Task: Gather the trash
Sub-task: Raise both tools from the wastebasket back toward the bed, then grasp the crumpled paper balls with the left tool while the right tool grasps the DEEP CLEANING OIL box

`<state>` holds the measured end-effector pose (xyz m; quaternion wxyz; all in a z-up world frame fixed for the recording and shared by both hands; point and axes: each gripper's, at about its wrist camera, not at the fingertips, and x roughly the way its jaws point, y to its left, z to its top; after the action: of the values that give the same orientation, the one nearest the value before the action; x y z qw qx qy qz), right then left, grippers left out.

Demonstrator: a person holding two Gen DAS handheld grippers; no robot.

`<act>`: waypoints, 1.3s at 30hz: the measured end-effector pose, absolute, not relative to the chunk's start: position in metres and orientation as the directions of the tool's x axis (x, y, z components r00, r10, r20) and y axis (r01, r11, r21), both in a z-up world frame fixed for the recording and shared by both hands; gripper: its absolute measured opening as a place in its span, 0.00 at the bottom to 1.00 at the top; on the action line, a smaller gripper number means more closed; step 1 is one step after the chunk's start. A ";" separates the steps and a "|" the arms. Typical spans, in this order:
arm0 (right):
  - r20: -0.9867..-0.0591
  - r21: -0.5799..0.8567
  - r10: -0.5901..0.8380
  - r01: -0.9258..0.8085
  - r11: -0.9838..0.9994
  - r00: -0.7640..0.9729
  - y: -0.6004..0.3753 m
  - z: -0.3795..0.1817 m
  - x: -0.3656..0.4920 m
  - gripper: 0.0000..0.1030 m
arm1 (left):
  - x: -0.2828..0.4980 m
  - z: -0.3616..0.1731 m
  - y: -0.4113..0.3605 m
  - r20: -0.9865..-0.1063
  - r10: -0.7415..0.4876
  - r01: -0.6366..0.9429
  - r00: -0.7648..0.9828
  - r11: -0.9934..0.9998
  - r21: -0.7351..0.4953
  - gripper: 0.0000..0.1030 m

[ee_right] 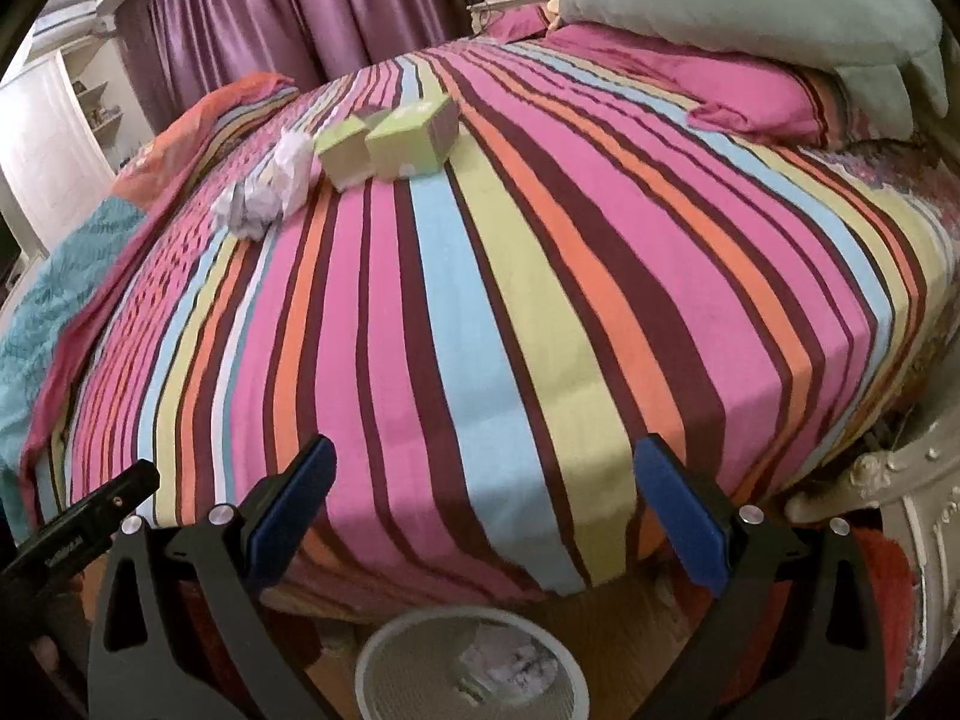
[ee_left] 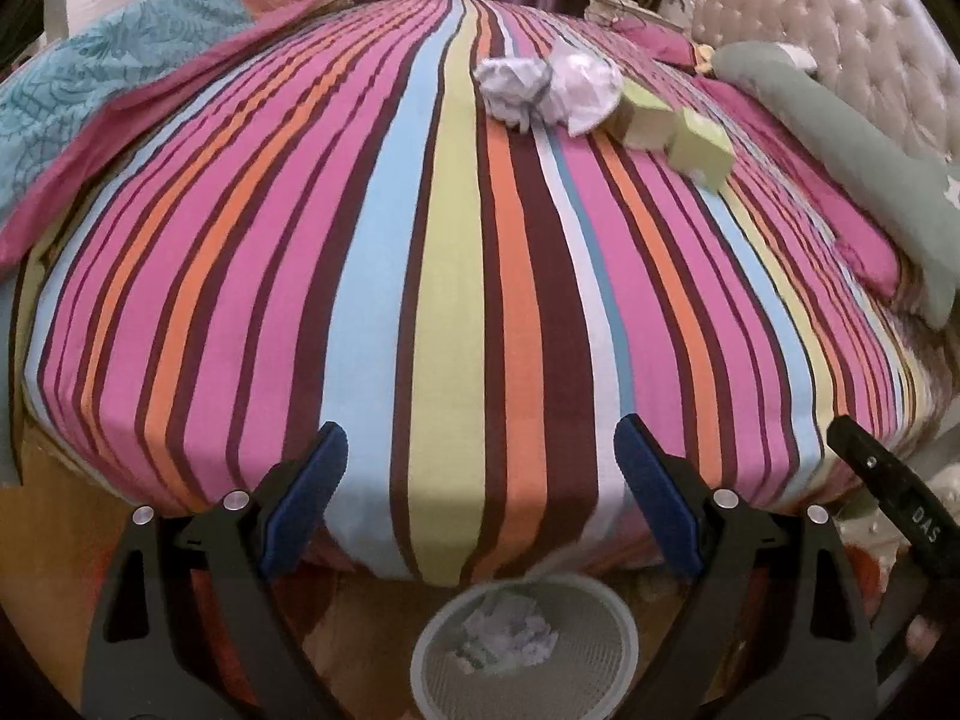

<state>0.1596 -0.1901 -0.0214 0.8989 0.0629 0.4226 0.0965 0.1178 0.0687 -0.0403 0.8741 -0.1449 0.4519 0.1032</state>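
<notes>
Crumpled white paper balls (ee_left: 543,90) (ee_right: 267,186) lie far up the striped bed, beside two light green boxes (ee_left: 672,126) (ee_right: 390,141). A white mesh wastebasket (ee_left: 525,645) (ee_right: 471,669) stands on the floor at the foot of the bed, with crumpled paper inside. My left gripper (ee_left: 480,480) is open with nothing between its blue pads, over the bed's near edge above the basket. My right gripper (ee_right: 483,492) is open and empty too, over the same edge. Each view shows the other gripper's black finger at its side.
The striped bedspread (ee_left: 450,300) (ee_right: 480,300) covers the bed. A green pillow (ee_right: 750,6) and a pink pillow (ee_right: 762,96) lie at the head, by a tufted headboard (ee_left: 840,30). A folded teal and orange quilt (ee_left: 90,90) lies at the left. Purple curtains (ee_right: 270,12) hang behind.
</notes>
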 end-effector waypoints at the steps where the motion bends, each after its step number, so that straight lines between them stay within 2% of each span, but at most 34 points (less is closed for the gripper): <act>1: -0.743 0.196 0.227 -0.119 0.973 0.629 -0.189 -0.020 0.164 0.93 | 0.123 -0.039 0.071 -0.818 0.053 -0.317 0.572 0.935 -0.160 0.85; 10: -0.713 0.170 0.219 -0.139 0.976 0.666 -0.168 -0.005 0.212 0.93 | 0.183 -0.027 0.091 -0.803 0.071 -0.343 0.591 0.924 -0.171 0.85; 20: -0.712 0.141 0.227 -0.181 0.973 0.665 -0.145 0.000 0.261 0.93 | 0.249 -0.015 0.106 -0.787 0.038 -0.356 0.615 0.904 -0.235 0.85; 32: -0.726 0.135 0.221 -0.181 0.974 0.651 -0.130 0.000 0.318 0.93 | 0.315 -0.013 0.128 -0.786 0.036 -0.349 0.617 0.908 -0.232 0.85; 39: -0.740 0.150 0.238 -0.191 0.970 0.628 -0.116 -0.004 0.343 0.93 | 0.343 -0.016 0.138 -0.784 -0.014 -0.339 0.621 0.897 -0.285 0.85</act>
<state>0.3431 -0.1164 -0.0044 0.9019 0.0284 0.4142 0.1191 0.3428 0.1377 -0.0163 0.8760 -0.2075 0.4253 0.0929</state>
